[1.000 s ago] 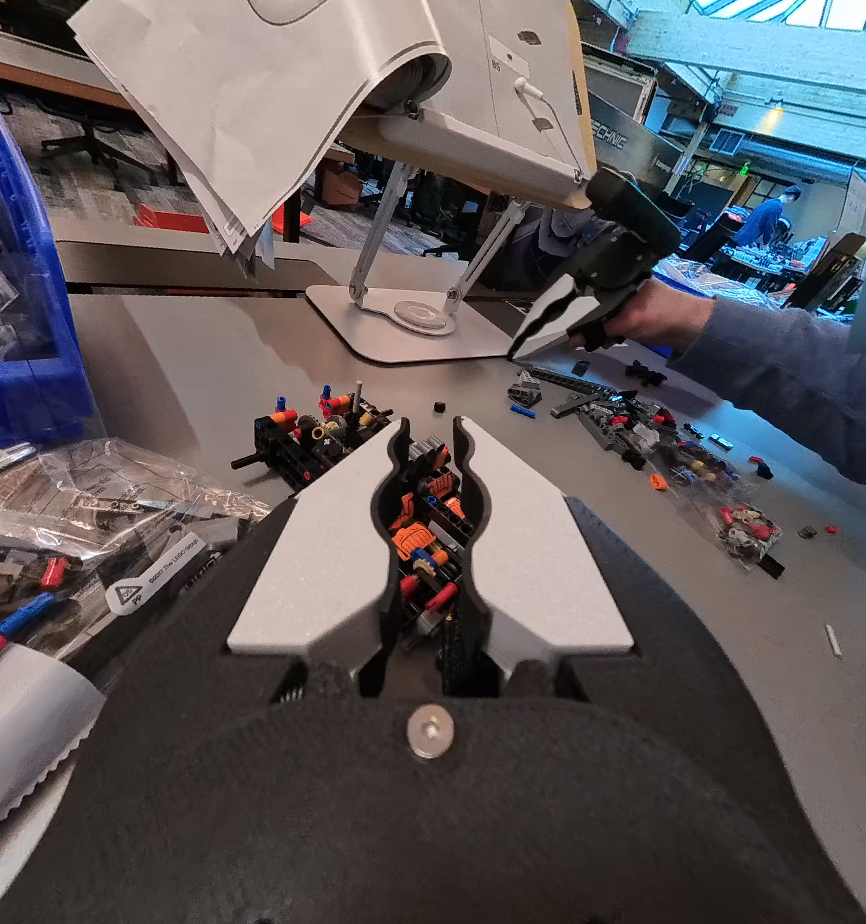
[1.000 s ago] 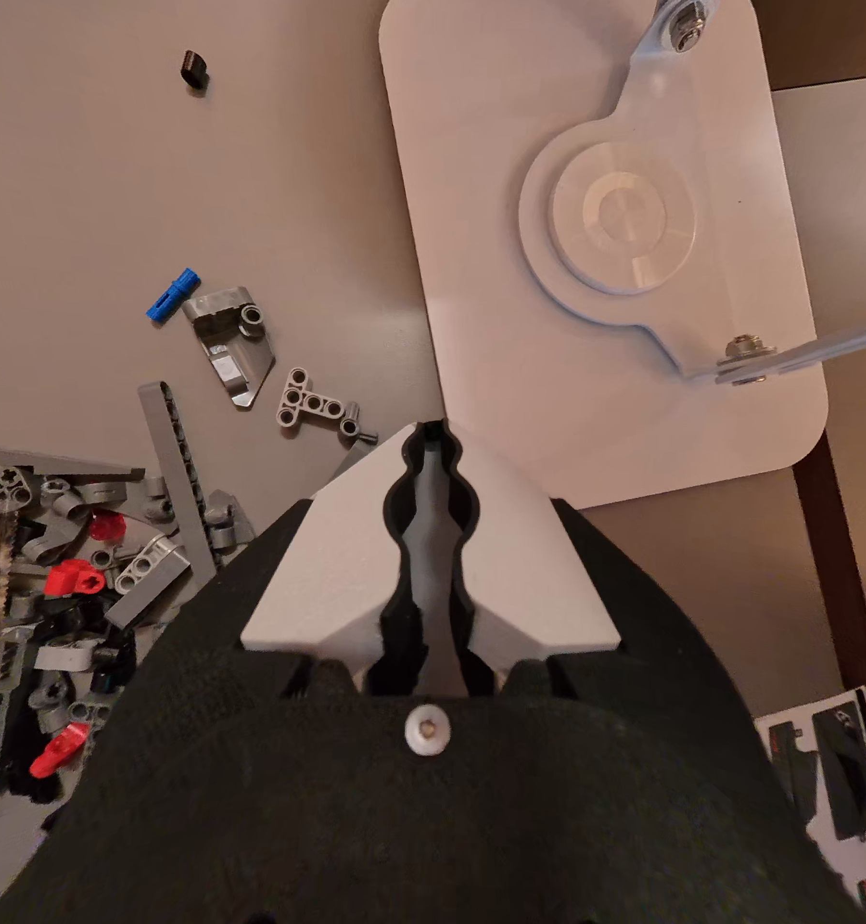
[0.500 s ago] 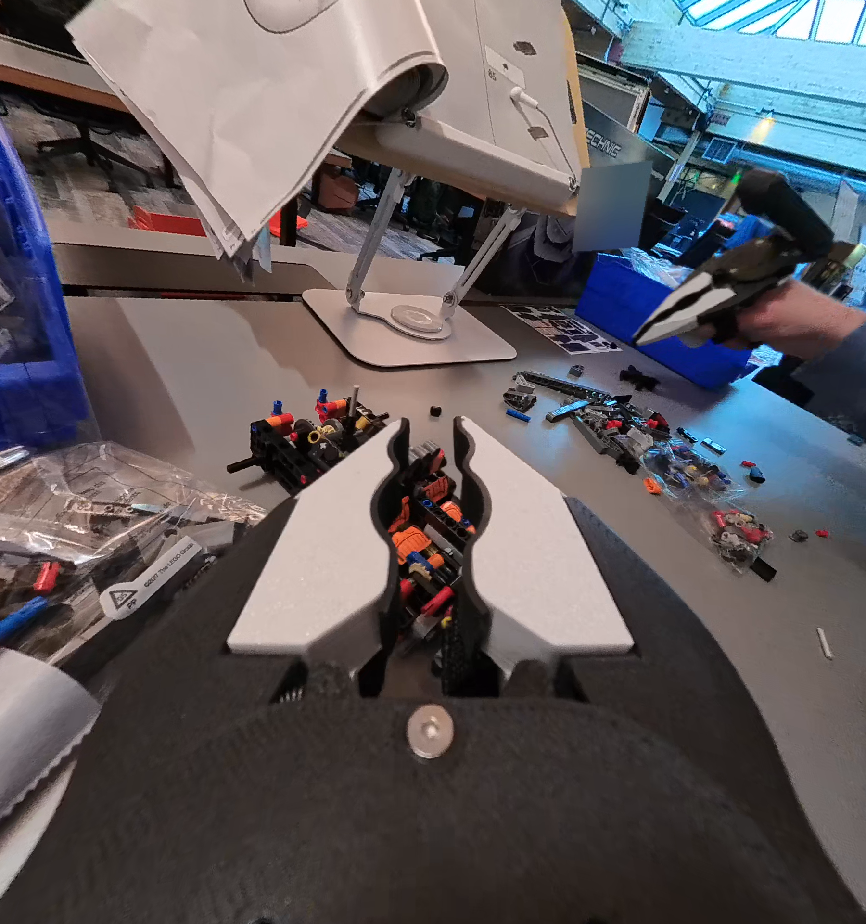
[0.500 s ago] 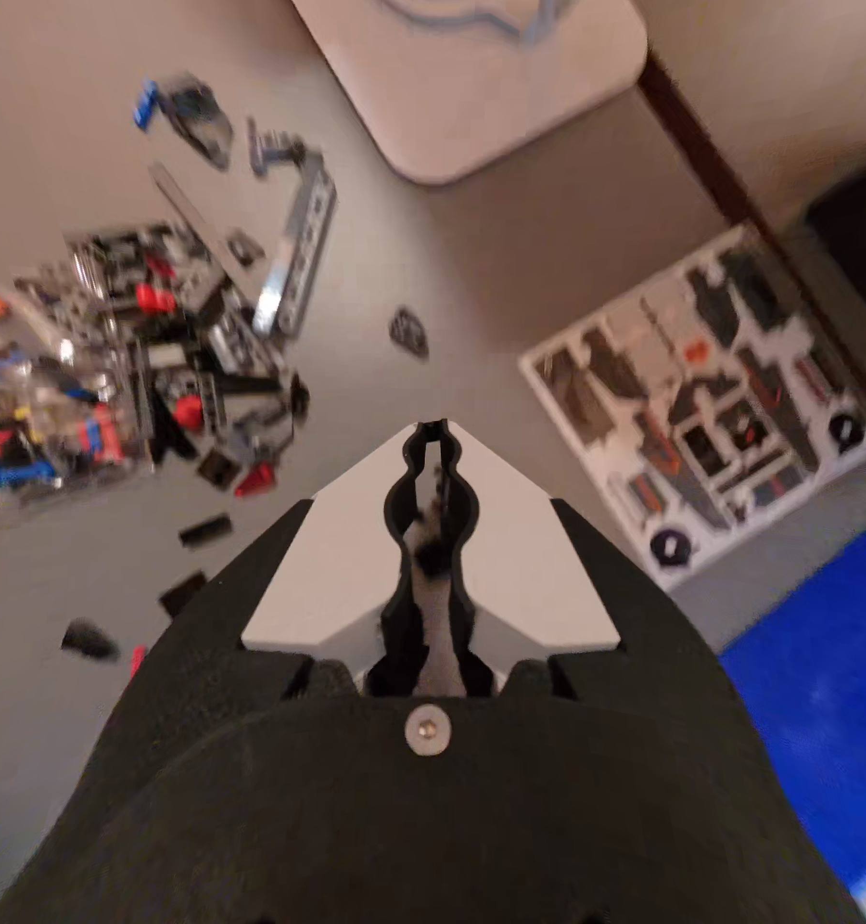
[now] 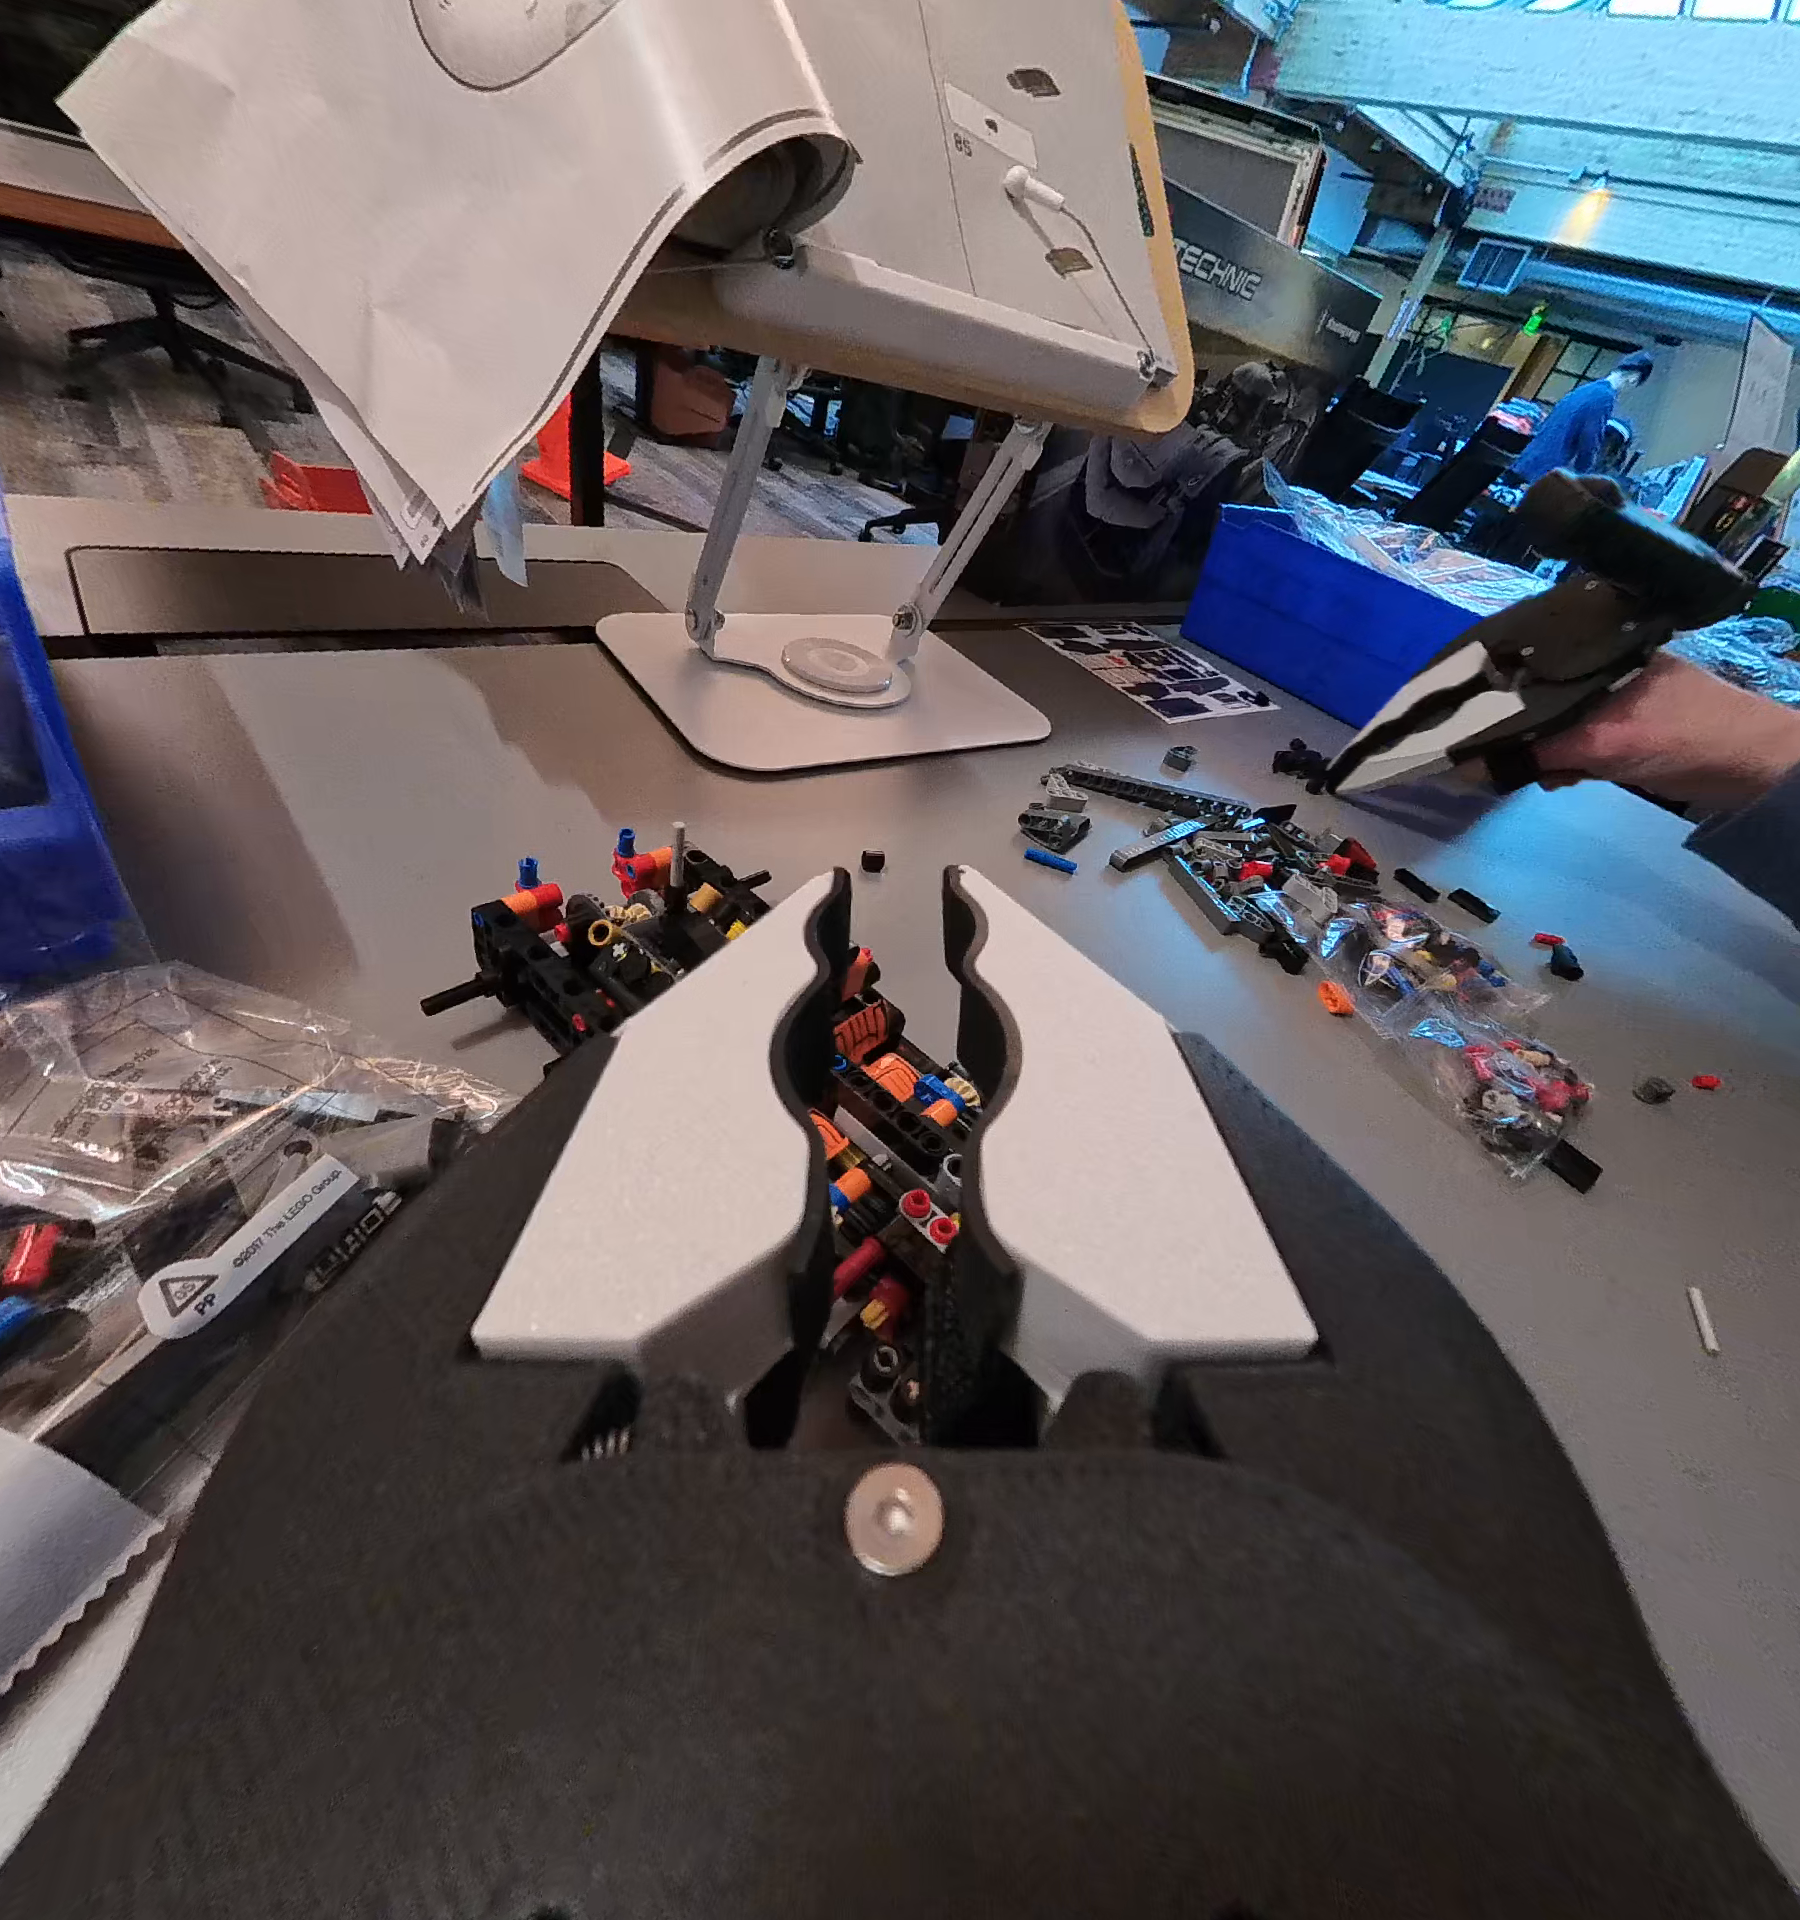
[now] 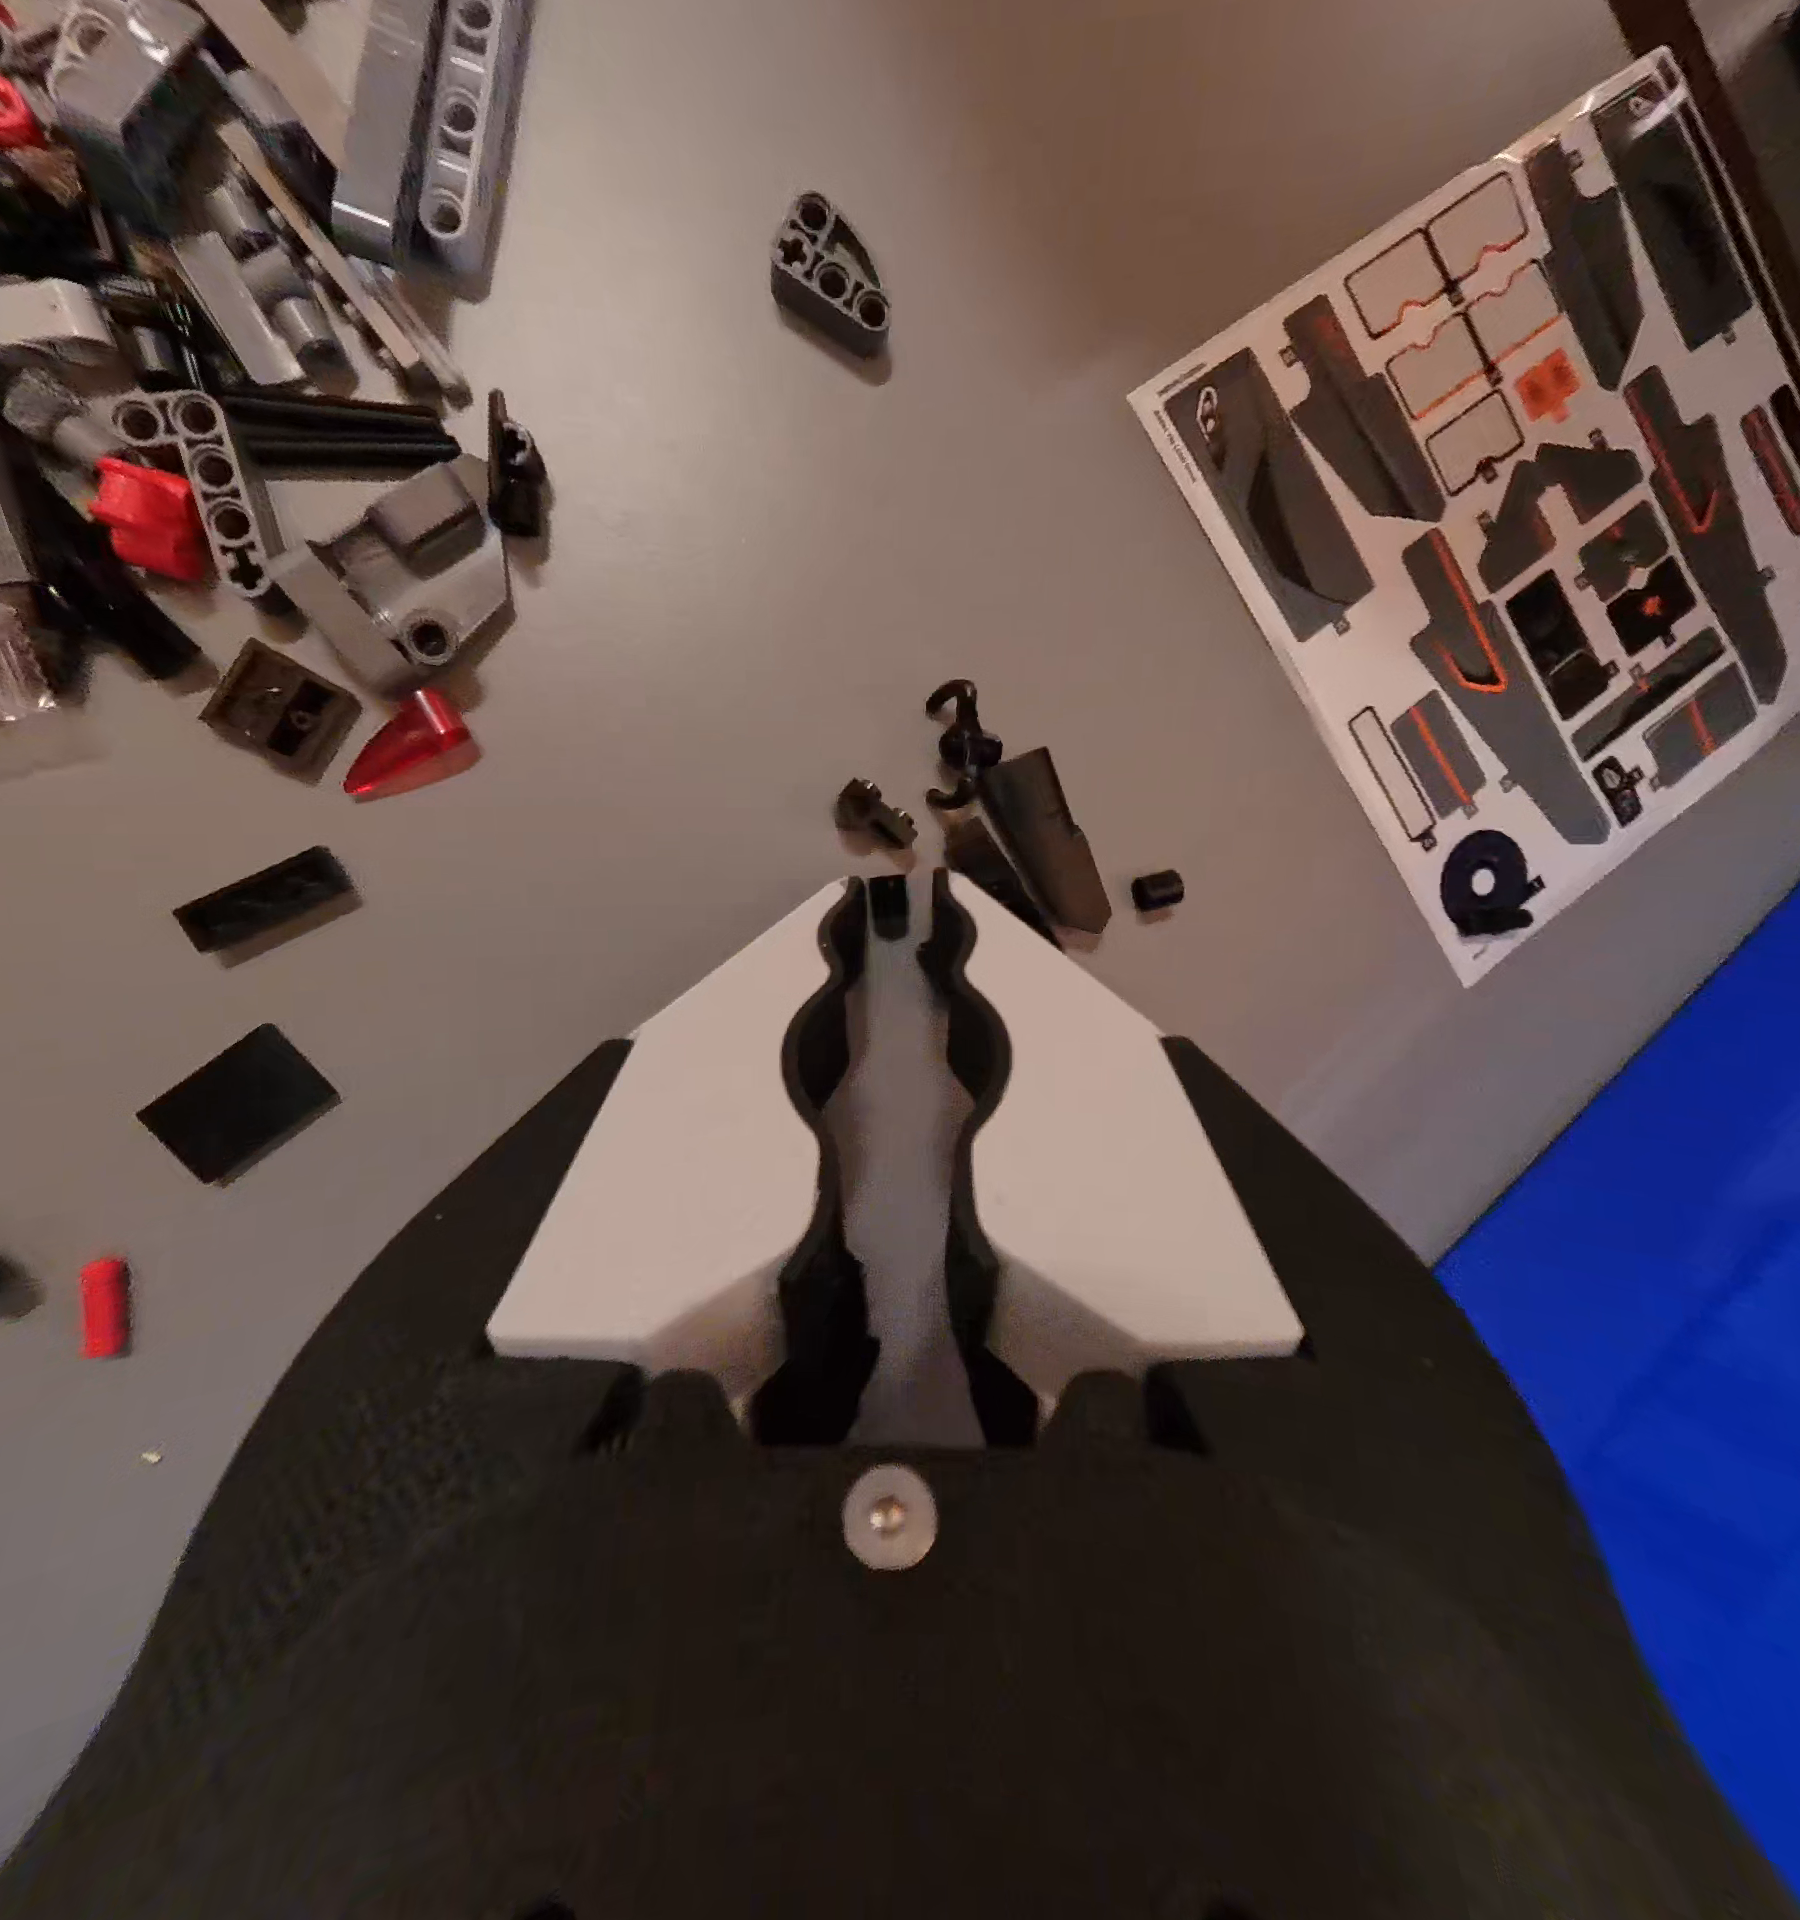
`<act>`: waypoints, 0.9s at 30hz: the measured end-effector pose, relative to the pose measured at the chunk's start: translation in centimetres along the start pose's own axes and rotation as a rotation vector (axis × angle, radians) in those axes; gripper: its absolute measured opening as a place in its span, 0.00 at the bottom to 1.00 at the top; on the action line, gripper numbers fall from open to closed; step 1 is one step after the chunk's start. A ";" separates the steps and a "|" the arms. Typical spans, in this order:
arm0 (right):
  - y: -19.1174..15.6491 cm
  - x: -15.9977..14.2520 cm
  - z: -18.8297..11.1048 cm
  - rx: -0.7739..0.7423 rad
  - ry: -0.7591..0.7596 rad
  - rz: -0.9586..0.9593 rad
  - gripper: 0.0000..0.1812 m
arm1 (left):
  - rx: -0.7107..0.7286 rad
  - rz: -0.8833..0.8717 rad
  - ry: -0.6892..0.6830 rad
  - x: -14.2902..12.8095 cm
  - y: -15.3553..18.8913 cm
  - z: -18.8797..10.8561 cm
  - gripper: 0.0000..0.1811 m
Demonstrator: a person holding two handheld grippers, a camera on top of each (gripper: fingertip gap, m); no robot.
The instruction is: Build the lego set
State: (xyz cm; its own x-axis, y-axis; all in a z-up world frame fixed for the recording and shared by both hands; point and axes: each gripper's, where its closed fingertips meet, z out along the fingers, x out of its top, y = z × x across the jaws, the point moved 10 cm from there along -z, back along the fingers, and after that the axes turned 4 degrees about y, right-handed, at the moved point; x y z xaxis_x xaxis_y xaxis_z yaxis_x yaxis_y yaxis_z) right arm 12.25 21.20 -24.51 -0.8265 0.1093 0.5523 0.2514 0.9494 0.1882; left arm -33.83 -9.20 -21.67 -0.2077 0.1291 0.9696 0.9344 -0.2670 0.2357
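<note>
Half-built lego model (image 5: 605, 951) on the grey table (image 5: 376, 769), mostly hidden behind the left claw (image 5: 896, 883).

The left claw clamps the model's near part. The right claw (image 6: 891, 888), jaws narrow, has a small black piece (image 6: 888, 902) at its tips; whether gripped, I cannot tell. Loose pieces (image 6: 231, 436) lie left, cut off by the edge; sticker sheet (image 6: 1561, 499) right.

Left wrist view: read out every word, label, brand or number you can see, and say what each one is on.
I don't repeat writing, so here is only what bears it.
White label on the plastic bag: a printed line and a triangle mark, readable.
Dark box behind the stand: pale brand lettering, readable.
Stand panel: a small number.
Sticker sheet: too small to read.
</note>
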 end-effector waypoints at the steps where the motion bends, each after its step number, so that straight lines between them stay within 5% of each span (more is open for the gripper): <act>1: 0.0 0.1 0.0 -0.009 -0.007 -0.007 0.06 | -0.001 0.000 -0.001 0.0 0.0 0.0 0.08; 10: -2.9 2.2 -4.0 0.071 0.136 0.033 0.08 | -0.010 -0.017 -0.008 -0.4 -0.4 0.4 0.08; 21: -4.6 5.6 2.4 0.152 0.106 0.069 0.02 | -0.006 -0.010 0.007 0.0 -0.1 -0.2 0.08; 27: -3.4 4.8 1.3 0.149 0.122 0.092 0.00 | -0.013 -0.009 -0.008 -0.3 -0.2 0.2 0.08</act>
State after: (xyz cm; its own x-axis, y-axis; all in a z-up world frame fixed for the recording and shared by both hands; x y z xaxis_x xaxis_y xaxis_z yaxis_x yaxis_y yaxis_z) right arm 6.76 18.90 -23.56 -0.7337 0.1699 0.6579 0.2385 0.9710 0.0153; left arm -33.88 -8.97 -22.05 -0.2135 0.1396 0.9669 0.9288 -0.2779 0.2453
